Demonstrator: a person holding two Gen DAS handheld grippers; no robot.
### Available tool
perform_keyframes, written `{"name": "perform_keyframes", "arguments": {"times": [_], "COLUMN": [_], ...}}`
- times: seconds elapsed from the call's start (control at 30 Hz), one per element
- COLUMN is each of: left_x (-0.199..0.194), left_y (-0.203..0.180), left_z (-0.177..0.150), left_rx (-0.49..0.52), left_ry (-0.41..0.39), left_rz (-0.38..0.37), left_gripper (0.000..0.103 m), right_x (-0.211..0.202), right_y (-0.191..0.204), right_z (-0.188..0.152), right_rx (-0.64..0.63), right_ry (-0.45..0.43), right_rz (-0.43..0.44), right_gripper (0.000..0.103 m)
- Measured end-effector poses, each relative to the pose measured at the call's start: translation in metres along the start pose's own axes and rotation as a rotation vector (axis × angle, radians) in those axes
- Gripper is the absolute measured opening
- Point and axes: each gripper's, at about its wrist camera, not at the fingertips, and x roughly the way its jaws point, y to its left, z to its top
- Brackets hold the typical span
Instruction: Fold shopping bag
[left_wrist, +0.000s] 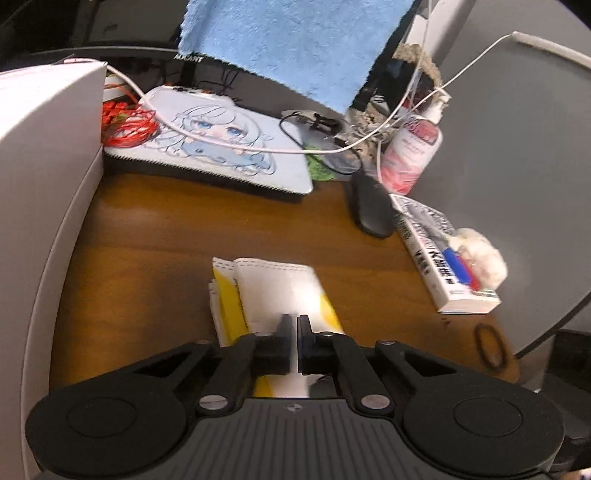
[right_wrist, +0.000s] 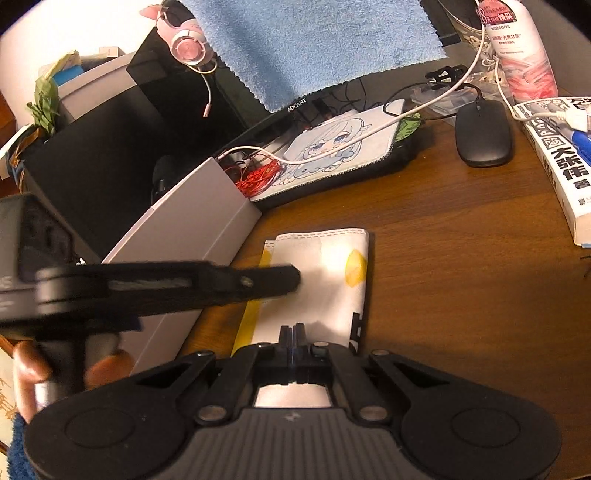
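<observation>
The shopping bag (left_wrist: 273, 291) lies folded into a small white and yellow packet on the brown desk (left_wrist: 155, 236). In the left wrist view my left gripper (left_wrist: 294, 321) hangs over the packet's near part, shut, with nothing seen between its fingers. The right wrist view shows the same bag (right_wrist: 325, 273) flat, with a yellow mark on top. My right gripper (right_wrist: 293, 330) is shut over the bag's near edge and holds nothing. The left gripper (right_wrist: 293, 277) reaches in from the left, its tip over the bag's middle; whether it touches the fabric is unclear.
A grey box (right_wrist: 192, 229) stands close to the bag's left side. Behind lie a cartoon-printed pad (right_wrist: 332, 155), a black mouse (right_wrist: 484, 136), a book (right_wrist: 554, 166), a lotion bottle (right_wrist: 524, 55) and white cables. A blue towel (right_wrist: 314, 48) hangs over the monitor. A hand (right_wrist: 29, 373) grips the left tool.
</observation>
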Motion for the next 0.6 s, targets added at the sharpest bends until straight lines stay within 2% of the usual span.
{"name": "perform_keyframes", "arguments": {"times": [0.2,0.3,0.37,0.47,0.6], "left_x": [0.001,0.001,0.001,0.001,0.001], "left_y": [0.005,0.007,0.009,0.011,0.009], "left_z": [-0.009,-0.009,-0.009,-0.009,-0.01], "left_rx": [0.014,0.005,-0.006,-0.014,-0.006], "left_ry": [-0.014,-0.017,-0.016,-0.018,-0.024], "left_rz": [-0.01,-0.021,-0.032,-0.038,-0.036], "left_gripper": [0.003,0.003,0.003,0.003,0.003], "right_x": [-0.003,-0.011,-0.019,-0.019,-0.011], "right_y": [0.009,0.02,0.032,0.045,0.048], "right_z": [-0.002,-0.002,-0.005,-0.011,-0.017], "right_rx": [-0.051,-0.104,-0.188,-0.298,-0.315], "right_ry": [-0.008,-0.024,-0.052,-0.036,-0.007], "right_rz": [-0.028,-0.053,-0.097,-0.167,-0.158], "right_gripper": [0.0,0.011,0.011,0.011,0.011]}}
